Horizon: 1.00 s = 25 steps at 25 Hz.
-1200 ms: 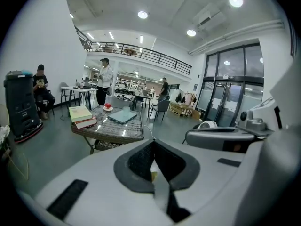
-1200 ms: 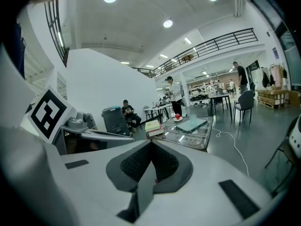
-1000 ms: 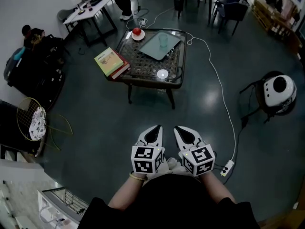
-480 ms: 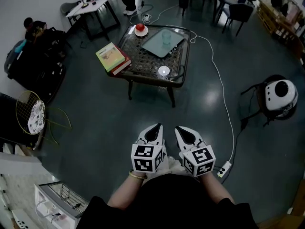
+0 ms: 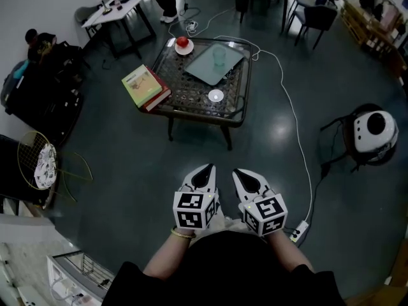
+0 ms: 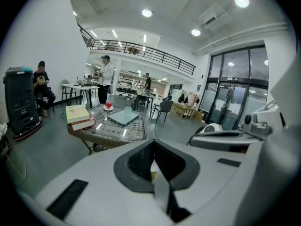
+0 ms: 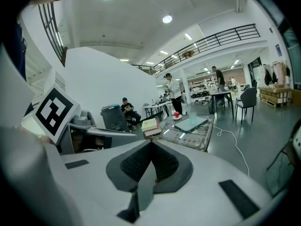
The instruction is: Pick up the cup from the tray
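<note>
1. The cup (image 5: pixel 219 56) looks see-through and stands upright on the tray (image 5: pixel 203 67), toward the tray's far right end.
2. That tray lies flat on the far half of the coffee table (image 5: pixel 188 88), closer to the far right corner.
3. Also on the table: a red apple (image 5: pixel 182 42) on a saucer at the far left corner, a stack of books (image 5: pixel 145 87) hanging over the left edge, and a small white round thing (image 5: pixel 216 95) by the front edge.
4. The left gripper (image 5: pixel 205 170) and right gripper (image 5: pixel 243 173) hang side by side over the floor, well apart from the table. On both, the jaws are pressed fully together with nothing in them.
5. A white cable (image 5: pixel 295 129) trails across the floor from the table's far right corner.
</note>
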### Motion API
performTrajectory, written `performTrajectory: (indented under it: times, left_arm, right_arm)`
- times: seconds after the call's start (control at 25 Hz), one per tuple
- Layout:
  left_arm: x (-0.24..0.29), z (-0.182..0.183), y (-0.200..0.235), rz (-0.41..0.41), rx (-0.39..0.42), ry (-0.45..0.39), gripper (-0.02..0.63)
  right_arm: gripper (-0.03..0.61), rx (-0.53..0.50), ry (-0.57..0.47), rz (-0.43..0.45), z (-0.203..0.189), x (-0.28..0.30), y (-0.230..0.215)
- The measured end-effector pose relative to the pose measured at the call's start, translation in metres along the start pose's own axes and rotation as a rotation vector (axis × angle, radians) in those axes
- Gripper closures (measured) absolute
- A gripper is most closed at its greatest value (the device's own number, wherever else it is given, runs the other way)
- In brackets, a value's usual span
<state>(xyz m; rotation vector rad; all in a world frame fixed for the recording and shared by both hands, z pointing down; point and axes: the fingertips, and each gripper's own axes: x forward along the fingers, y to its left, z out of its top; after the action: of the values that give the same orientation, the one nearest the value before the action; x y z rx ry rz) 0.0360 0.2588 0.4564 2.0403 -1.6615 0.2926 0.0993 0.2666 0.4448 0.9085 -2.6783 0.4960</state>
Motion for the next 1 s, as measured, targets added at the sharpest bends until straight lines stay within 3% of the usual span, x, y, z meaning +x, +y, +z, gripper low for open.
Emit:
performTrajectory:
  times: [0.4, 1.0]
  left_arm:
    - [0.052, 0.044, 0.031, -0.017, 0.034, 0.003, 0.604]
    - [0.117, 0.094, 0.089, -0.034, 0.023, 0.042, 0.604]
  right_arm:
    - [0.574, 0.005, -0.009, -0.034, 0.035, 0.054, -0.038]
    - [0.574, 0.011, 0.039, -0.045, 0.076, 0.141, -0.073]
